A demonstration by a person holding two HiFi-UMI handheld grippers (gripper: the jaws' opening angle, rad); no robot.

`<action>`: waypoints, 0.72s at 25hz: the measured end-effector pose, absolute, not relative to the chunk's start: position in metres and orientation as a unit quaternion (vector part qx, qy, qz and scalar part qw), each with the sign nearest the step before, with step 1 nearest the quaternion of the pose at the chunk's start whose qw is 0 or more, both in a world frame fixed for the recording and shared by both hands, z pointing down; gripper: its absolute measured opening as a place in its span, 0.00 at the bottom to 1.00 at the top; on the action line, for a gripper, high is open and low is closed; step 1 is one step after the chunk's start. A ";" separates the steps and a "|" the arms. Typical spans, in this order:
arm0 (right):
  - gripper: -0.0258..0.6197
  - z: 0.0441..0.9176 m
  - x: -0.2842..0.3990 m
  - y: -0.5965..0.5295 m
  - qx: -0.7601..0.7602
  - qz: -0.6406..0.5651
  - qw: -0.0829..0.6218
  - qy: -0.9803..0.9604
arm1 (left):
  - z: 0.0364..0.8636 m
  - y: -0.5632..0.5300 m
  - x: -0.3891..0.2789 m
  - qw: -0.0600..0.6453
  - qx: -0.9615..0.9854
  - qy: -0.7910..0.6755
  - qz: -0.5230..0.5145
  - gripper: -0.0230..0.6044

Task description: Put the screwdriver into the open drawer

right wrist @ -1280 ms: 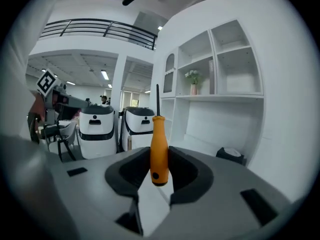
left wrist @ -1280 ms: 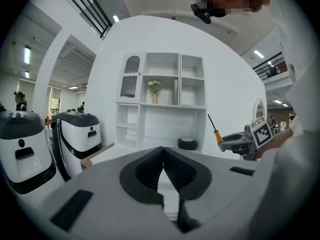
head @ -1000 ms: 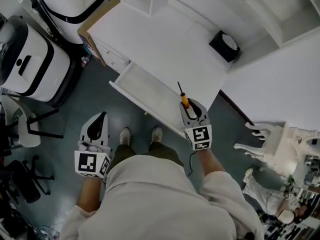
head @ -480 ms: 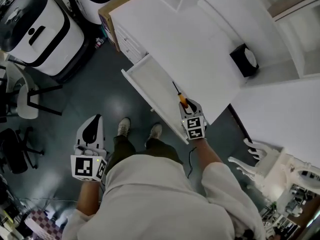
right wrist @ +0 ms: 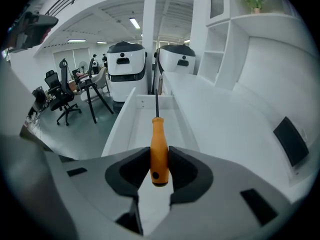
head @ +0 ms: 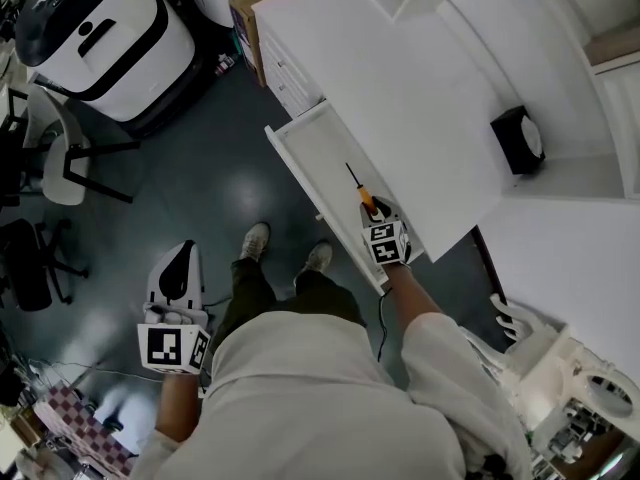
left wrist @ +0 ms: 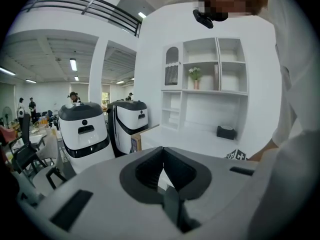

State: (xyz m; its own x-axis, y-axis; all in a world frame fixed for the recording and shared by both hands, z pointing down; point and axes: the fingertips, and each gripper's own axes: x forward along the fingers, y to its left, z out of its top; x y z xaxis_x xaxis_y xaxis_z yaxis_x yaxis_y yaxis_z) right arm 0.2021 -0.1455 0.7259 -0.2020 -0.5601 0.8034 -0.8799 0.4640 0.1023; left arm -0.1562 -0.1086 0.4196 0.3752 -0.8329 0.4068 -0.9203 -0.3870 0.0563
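Observation:
The screwdriver [head: 365,199], with an orange handle and a thin dark shaft, points out over the open white drawer [head: 312,144]. My right gripper [head: 378,218] is shut on its handle, at the drawer's near end. In the right gripper view the handle [right wrist: 158,141] stands pinched between the two pads of the right gripper [right wrist: 159,156], and the shaft runs out above the drawer's bare bottom [right wrist: 172,126]. My left gripper [head: 180,258] hangs over the dark floor to the left, away from the drawer. In the left gripper view its jaw tips [left wrist: 162,151] meet with nothing between them.
The white desk top [head: 420,98] lies right of the drawer, with a black box [head: 520,140] at its far end. Two white and black machines [head: 100,38] stand at the left, chairs [head: 55,158] beside them. The person's shoes [head: 255,240] are below the drawer front.
My right gripper has sunk with the screwdriver, closer to the drawer. The left gripper has drifted a little down and left. Desk and drawer sit further right in the picture.

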 end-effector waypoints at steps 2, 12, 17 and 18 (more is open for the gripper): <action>0.23 0.741 0.201 -0.148 0.475 0.204 0.417 -0.748 | 0.422 -0.107 -0.159 0.142 0.813 -0.540 0.165 0.04; 0.23 0.808 0.201 -0.162 0.451 0.245 0.448 -0.732 | 0.439 -0.106 -0.160 0.156 0.799 -0.545 0.200 0.04; 0.23 0.834 0.204 -0.160 0.439 0.262 0.467 -0.722 | 0.445 -0.107 -0.163 0.162 0.791 -0.551 0.212 0.04; 0.23 0.839 0.204 -0.159 0.435 0.264 0.471 -0.721 | 0.446 -0.107 -0.164 0.165 0.789 -0.552 0.213 0.04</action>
